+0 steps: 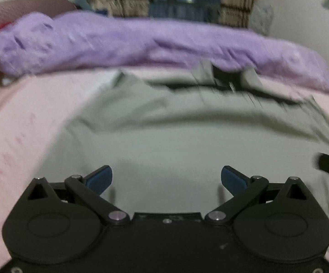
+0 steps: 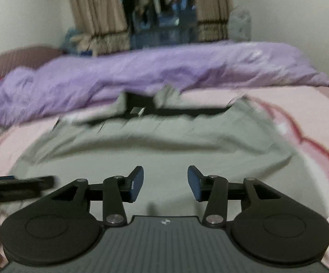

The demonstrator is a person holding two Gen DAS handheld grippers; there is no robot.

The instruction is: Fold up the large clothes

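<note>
A large grey-green garment (image 1: 187, 141) is lying spread out on the bed in front of me, its near part flat and smooth, a long soft ridge running across it farther up. At its far edge I am seeing a dark opening with two short flaps standing beside it (image 1: 228, 79); the blur keeps me from telling whether that is a collar or a waistband. In the right wrist view the same garment (image 2: 164, 154) is filling the middle of the picture, with the dark opening (image 2: 139, 107) again at its far end.

I am holding my left tool (image 1: 166, 178) just over the near part of the cloth, its blue pads set wide apart and gripping nothing. My right tool (image 2: 165, 182) is hovering over the cloth too, its pads parted by a narrower gap and likewise closed on nothing. Each tool is showing at the edge of the other's view, so they are side by side.

Under the garment a pale pink bedsheet (image 1: 21, 125) is lying, with small reddish marks on the left and a curving red-pink pattern (image 2: 319, 150) on the right. Beyond the garment a rumpled purple duvet (image 1: 123, 43) is stretching across the bed. Behind it beige striped curtains (image 2: 91, 11) are hanging on either side of a dark window (image 2: 159, 13), with plain pale walls on both sides.
</note>
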